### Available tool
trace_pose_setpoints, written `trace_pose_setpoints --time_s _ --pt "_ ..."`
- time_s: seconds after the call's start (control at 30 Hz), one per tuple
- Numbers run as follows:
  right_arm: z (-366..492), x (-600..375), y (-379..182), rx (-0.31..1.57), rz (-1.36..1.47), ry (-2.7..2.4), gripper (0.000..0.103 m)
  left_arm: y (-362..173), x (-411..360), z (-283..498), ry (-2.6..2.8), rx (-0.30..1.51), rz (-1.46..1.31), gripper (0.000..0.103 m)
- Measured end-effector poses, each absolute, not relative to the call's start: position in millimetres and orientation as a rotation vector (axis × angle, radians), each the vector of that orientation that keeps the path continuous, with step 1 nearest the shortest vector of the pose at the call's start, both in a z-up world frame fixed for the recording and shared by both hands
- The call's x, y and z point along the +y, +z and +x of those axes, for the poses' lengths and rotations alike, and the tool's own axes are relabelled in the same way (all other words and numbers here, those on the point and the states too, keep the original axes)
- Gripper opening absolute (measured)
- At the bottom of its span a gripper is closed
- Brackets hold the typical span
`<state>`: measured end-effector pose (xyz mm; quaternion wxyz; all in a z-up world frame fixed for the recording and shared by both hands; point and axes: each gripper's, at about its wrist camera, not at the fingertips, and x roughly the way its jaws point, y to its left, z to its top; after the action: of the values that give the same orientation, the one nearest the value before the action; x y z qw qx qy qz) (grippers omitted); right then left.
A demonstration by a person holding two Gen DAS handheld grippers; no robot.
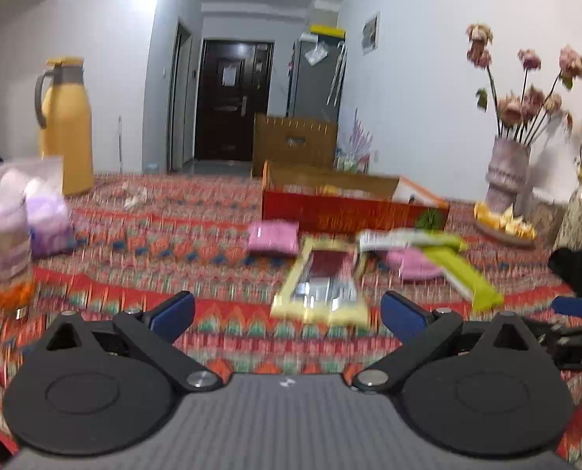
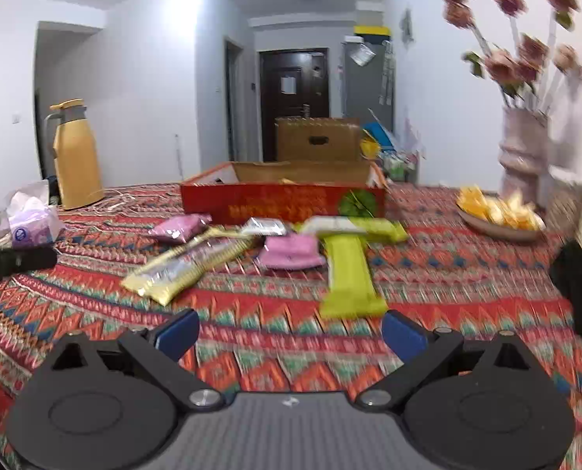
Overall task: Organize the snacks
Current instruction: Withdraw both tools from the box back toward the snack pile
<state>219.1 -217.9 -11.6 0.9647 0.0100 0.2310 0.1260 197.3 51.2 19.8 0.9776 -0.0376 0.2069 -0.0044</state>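
Note:
Several snack packs lie on the patterned tablecloth in front of a low red cardboard box [image 1: 353, 211] [image 2: 283, 201]. A yellow pack [image 1: 322, 286] [image 2: 185, 264] lies nearest my left gripper [image 1: 287, 313], which is open and empty just short of it. A green pack [image 2: 349, 274] [image 1: 463, 270] lies just ahead of my right gripper [image 2: 291, 333], also open and empty. Two pink packs [image 2: 291, 250] [image 2: 181, 227] and a second green pack [image 2: 357, 227] lie between these and the box.
A yellow thermos jug [image 1: 65, 125] [image 2: 75, 156] stands at the far left, with a tissue pack [image 2: 32, 215] near it. A vase of flowers [image 1: 506, 172] [image 2: 525, 149] and a dish of orange pieces [image 2: 498, 211] stand at the right. A brown carton [image 2: 318, 137] sits behind the table.

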Motion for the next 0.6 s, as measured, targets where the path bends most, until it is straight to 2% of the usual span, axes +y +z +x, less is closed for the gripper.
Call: trace_pose_setpoints --time_s 0.33,0.6 --pt "188 -235 -33 0.517 0.042 0.210 0.100 6 44 182 -0.024 0.466 -0.075 0.103" --pt "209 -231 -25 0.501 0.073 0.220 0.100 7 42 205 -0.036 0.502 -0.055 0.103"
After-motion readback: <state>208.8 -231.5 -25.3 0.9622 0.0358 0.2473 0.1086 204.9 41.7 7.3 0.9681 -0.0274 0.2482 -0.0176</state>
